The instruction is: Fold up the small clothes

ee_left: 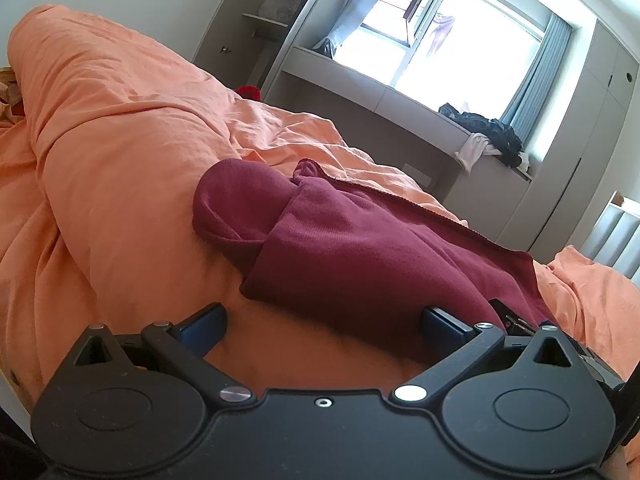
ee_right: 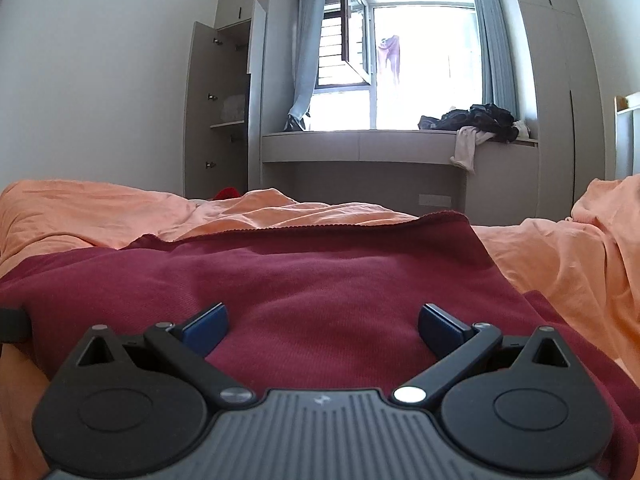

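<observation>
Garment: dark red ribbed knit top (ee_right: 320, 280), partly folded on orange bedsheet (ee_left: 112, 152).
Left tongs (ee_left: 322, 322): spread wide, empty, top at 1 o'clock.
Right tongs (ee_right: 322, 322): spread wide, empty, over top.

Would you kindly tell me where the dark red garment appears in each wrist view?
Left wrist: the dark red garment lies centre to lower right on the orange bedding.
Right wrist: it fills the middle foreground.
Shared landmark: the dark clothes pile on the window ledge.
</observation>
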Motion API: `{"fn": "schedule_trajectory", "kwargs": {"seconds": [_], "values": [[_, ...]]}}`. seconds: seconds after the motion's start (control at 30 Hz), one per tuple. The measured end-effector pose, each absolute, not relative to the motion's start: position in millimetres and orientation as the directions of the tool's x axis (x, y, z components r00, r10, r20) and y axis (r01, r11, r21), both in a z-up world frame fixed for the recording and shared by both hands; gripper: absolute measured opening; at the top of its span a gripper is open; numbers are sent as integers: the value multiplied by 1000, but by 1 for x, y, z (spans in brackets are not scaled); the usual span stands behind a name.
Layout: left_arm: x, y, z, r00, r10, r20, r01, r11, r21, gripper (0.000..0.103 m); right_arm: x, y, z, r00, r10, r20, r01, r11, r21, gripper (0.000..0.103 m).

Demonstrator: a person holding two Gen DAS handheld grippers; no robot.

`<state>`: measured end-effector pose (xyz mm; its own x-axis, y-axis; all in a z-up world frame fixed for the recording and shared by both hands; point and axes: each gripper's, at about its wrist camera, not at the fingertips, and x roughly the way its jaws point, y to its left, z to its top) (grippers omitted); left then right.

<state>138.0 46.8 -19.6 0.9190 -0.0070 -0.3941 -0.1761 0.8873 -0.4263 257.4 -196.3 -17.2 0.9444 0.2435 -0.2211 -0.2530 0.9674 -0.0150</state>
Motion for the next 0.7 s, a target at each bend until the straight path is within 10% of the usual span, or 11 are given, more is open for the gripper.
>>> {"fn": "schedule_trajectory", "kwargs": {"seconds": [0.7], "values": [[132,44,-14,933,-103,-346,-115,823,-556,103,253,-194,-22,955,215,-203,-221,975,-6,102]]}}
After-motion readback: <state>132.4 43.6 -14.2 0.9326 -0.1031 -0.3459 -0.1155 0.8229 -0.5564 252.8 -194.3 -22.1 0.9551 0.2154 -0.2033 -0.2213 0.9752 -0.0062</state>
